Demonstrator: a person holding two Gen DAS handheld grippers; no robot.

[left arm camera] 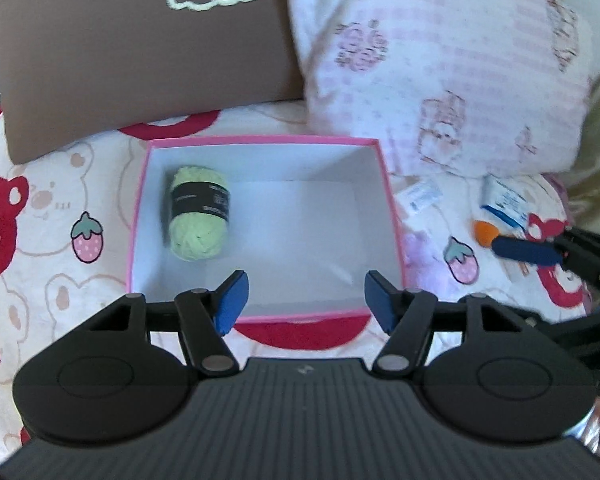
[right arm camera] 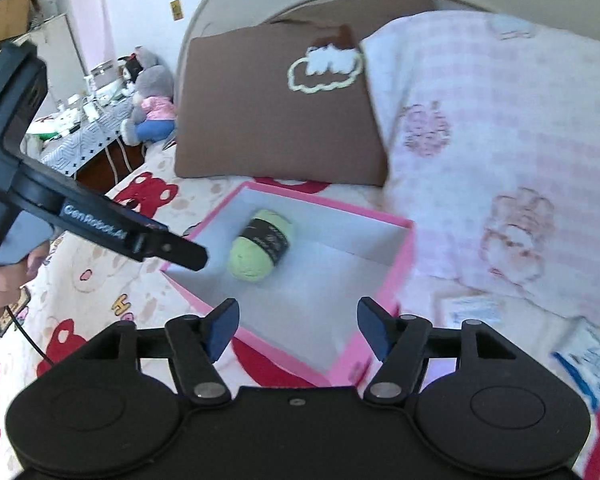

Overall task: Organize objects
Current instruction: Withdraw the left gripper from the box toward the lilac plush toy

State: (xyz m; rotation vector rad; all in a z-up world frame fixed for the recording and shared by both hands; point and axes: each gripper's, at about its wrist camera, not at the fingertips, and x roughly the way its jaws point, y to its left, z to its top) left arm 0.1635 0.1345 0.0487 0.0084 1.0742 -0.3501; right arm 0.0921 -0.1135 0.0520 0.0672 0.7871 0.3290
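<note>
Covering the whole scene was a bedsheet [left arm camera: 60,280] printed with red bears and strawberries, and at its far edge a brown cushion [left arm camera: 140,52] with a cloud design leaned beside a pink checked pillow [left arm camera: 440,72], the two touching where they met. Below them sat an open pink box [left arm camera: 260,141] with a white inside, resting on the sheet just in front of the cushion. A ball of light green yarn [left arm camera: 198,213] with a dark paper band lay on the box floor, near the left wall in the left wrist view, the other part of the floor bare. The left gripper [left arm camera: 306,300] hung above the near rim of the box with its blue pads apart and nothing between them; the yarn lay ahead of it and to its left, well clear of the pads. The right gripper [right arm camera: 296,330] stood over the near corner of the box, its pads likewise apart and empty, the yarn [right arm camera: 260,245] ahead of it and slightly left. To the right of the box, on the sheet, lay two small white and blue packets [left arm camera: 504,202] and an orange-tipped brush with a dark blue handle [left arm camera: 520,248], just beside the right gripper's fingers [left arm camera: 580,252] in the left wrist view
</note>
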